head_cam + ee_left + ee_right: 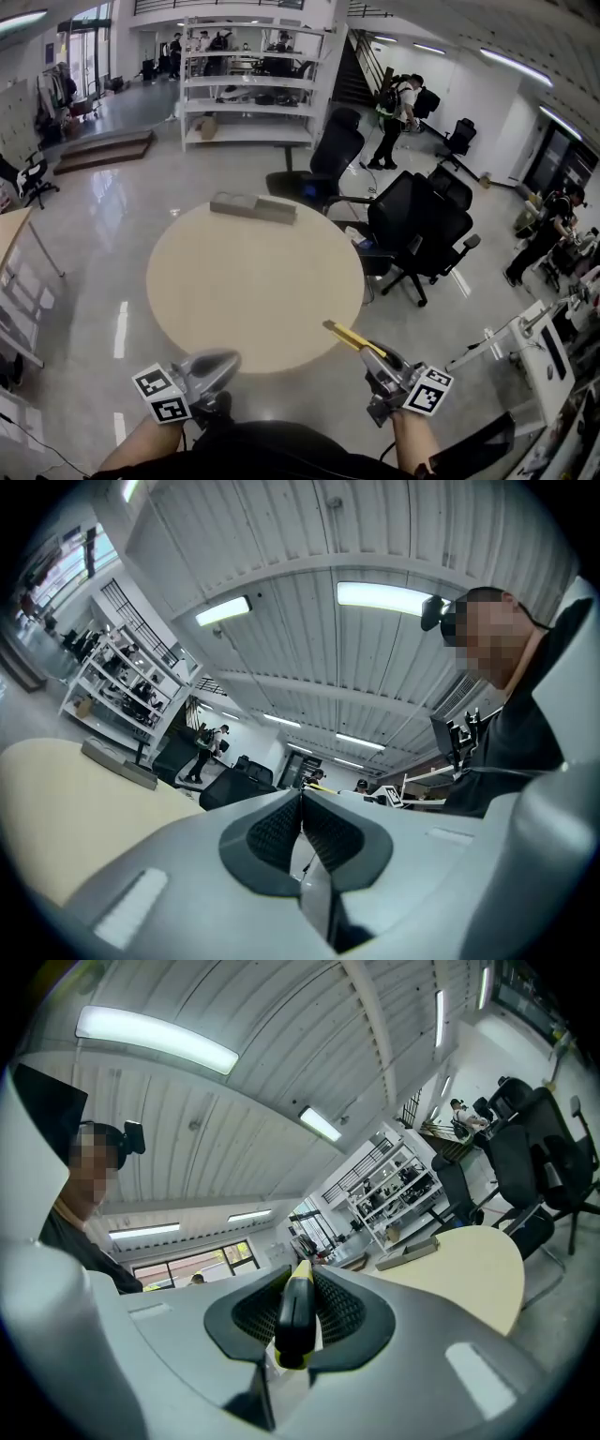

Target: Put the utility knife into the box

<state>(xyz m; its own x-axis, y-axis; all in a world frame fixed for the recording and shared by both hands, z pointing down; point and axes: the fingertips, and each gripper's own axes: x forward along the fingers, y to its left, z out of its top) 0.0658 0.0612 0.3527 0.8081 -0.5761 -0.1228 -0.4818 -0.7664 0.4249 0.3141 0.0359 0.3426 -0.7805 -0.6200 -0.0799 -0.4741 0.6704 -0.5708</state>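
Room: open office floor, glossy. White shelving unit (pixel 248 84) stands at the far wall.

Round table (pixel 253 281): pale beige top. The only thing on it is the box.

Black office chairs (pixel 412 225): a cluster past the table's far right edge.

Box (pixel 253 207): long, flat, grey. It lies on the table's far edge, well apart from both grippers.

Left gripper (pixel 223 360): at the table's near edge, left side. Its own view shows the two ribbed pads pressed together with nothing between them.

Right gripper (pixel 377 362): just off the table's near right edge. Jaws clamped on the utility knife.

Utility knife (pixel 350 337): yellow and black. Its body sits between the right pads, and the yellow end sticks out over the table rim toward the box. It is not in the box.
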